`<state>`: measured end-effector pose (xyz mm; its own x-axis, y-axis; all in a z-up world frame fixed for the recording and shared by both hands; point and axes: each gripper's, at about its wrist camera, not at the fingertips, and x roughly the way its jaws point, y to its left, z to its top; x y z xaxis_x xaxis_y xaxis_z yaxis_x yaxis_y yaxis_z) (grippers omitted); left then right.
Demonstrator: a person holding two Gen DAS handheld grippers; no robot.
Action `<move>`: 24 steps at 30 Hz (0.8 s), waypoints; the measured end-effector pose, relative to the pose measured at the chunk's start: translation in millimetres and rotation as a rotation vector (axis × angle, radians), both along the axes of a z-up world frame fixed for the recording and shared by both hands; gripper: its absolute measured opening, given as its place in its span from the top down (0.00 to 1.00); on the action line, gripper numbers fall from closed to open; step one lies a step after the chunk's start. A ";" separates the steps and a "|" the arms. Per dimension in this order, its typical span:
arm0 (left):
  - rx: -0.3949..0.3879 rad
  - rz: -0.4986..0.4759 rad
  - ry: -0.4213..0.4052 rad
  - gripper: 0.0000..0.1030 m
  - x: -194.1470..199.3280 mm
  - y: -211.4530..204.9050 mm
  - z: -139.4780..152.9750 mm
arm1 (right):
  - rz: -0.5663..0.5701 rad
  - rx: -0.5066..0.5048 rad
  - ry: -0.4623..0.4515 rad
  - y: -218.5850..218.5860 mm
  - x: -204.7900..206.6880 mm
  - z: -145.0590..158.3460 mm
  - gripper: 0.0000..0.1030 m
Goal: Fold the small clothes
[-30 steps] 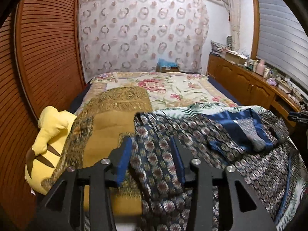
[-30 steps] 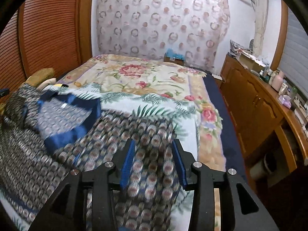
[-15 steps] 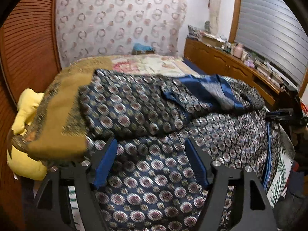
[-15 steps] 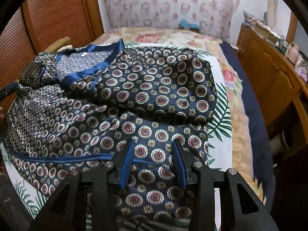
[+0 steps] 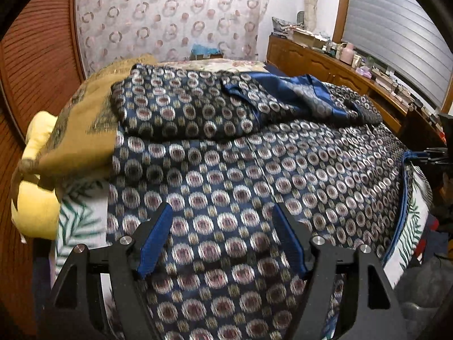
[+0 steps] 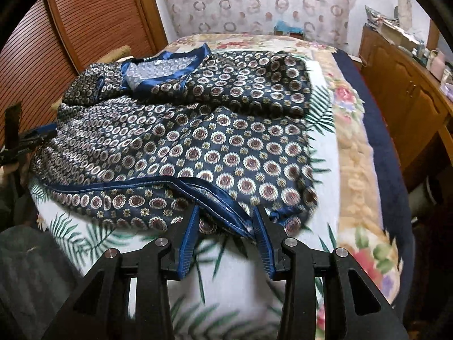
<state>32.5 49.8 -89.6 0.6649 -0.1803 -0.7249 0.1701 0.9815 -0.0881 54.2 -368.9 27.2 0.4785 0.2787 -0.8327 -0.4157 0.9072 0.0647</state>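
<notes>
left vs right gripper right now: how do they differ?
Jaw gap: the left gripper stands wider than the right gripper. Position: the left is over the middle of the patterned garment; the right is at its blue-trimmed hem, with the hem's edge between its pads. Neither visibly pinches cloth. Shared: black frames, blue pads, both angled down at the bed.

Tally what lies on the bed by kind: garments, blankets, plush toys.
Garments: 1, the navy medallion-print satin top with blue trim
Blankets: 2, a mustard-gold blanket and a floral leaf-print bedspread
Plush toys: 1, a yellow plush toy
Total: 4
</notes>
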 end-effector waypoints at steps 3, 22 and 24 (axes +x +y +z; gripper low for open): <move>-0.002 -0.003 0.029 0.29 -11.2 0.6 -6.4 | -0.009 -0.003 -0.019 -4.0 -13.3 12.3 0.60; 0.072 -0.007 0.097 0.29 -74.0 11.4 -11.3 | -0.023 -0.068 -0.060 26.2 33.7 0.8 0.60; 0.064 -0.003 0.099 0.29 -76.4 13.6 -11.2 | -0.035 -0.067 -0.043 22.2 37.6 -5.9 0.60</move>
<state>-43.9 63.4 -100.7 0.5885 -0.1337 -0.7973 0.1668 0.9851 -0.0421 91.8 -346.7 21.3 0.5231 0.2057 -0.8271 -0.3844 0.9231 -0.0135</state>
